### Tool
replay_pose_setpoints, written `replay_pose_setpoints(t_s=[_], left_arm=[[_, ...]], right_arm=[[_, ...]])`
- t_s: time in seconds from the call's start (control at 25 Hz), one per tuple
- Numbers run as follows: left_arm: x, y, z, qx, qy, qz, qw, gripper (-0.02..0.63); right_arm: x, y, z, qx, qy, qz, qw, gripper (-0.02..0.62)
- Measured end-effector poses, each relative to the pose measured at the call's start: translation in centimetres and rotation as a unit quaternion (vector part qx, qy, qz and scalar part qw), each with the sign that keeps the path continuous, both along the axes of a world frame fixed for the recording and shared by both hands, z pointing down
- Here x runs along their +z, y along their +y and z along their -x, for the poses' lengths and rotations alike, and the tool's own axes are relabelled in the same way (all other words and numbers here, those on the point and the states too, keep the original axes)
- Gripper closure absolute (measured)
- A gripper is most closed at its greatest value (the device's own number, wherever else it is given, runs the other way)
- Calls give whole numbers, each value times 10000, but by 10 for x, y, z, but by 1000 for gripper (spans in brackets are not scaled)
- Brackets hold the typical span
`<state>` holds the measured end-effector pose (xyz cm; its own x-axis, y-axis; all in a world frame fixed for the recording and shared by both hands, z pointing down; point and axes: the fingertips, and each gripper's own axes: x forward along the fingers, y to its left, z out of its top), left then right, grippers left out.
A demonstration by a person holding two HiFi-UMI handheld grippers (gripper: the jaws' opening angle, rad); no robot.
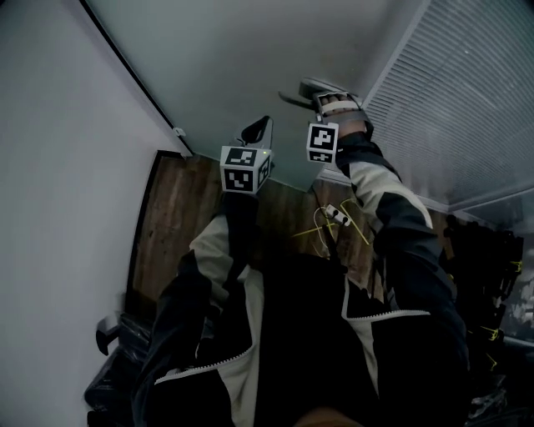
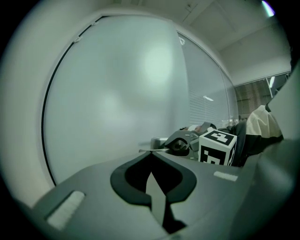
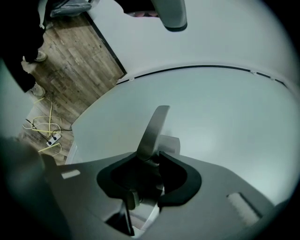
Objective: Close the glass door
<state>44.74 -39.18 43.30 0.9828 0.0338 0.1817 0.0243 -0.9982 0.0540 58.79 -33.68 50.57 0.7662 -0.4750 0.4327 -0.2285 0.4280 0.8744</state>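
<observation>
Right gripper view: the lever handle point(image 3: 152, 126) disappears at its lower end between the jaws of the right gripper point(image 3: 149, 161). The top edge cuts off a grey object point(image 3: 171, 14). Head view: dark clutter point(image 1: 492, 300) at right is too dim to identify.

This looks like an office: a frosted glass door point(image 1: 250, 58) with a metal lever handle point(image 3: 152, 129) set in a pale partition wall point(image 1: 58, 167), slatted blinds point(image 1: 459, 100) alongside, and wood-plank flooring point(image 1: 179, 217) carrying a power strip point(image 1: 337, 214).
</observation>
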Motion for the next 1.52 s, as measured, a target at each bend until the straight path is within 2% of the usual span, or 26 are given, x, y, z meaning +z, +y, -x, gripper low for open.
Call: replay_pose_setpoints(t_s=[0.28,0.6,0.84,0.96,1.04,1.16,1.24,1.32,1.4,1.44,1.48,1.52], left_arm=[[9,6,-24,-34,-155,-41,9999,601],[15,-1,-29,-160,-234,-90,9996,601],[20,-12,-29,-254,-274,-76,9993,601],[18,-12,-29,-248,-284,-122,9992,601],[16,-12,-29,-230,-274,-132,9993,601],[13,-14,-28,-177,-229,-82,9995,601],[10,-17,-29,-151,-187,-53,9997,601],[7,-21,-30,-128,-142,11,9998,601],[5,-21,-33,-67,-87,107,9999,601],[4,-19,-36,-9,-58,142,9999,601],[3,-16,-38,64,-36,163,9998,601],[2,-13,-40,136,-23,173,9998,601]], right_arm=[[2,-10,-64,112,124,139,9998,462],[-1,-19,-106,409,105,51,9991,462],[1,-24,-116,406,145,-21,9991,462],[-1,-23,-116,482,-1,-153,9987,454],[-3,-20,-113,589,-183,-307,9976,446],[-12,-15,-104,721,-393,-577,9950,402],[-22,-12,-93,785,-541,-883,9915,399],[-33,-6,-76,899,-840,-1451,9817,424],[-47,4,-53,1004,-1330,-2240,9602,455],[-55,9,-39,1056,-1674,-2705,9422,502],[-62,14,-24,1111,-2089,-3204,9173,574],[-67,20,-10,1169,-2520,-3699,8865,589]])
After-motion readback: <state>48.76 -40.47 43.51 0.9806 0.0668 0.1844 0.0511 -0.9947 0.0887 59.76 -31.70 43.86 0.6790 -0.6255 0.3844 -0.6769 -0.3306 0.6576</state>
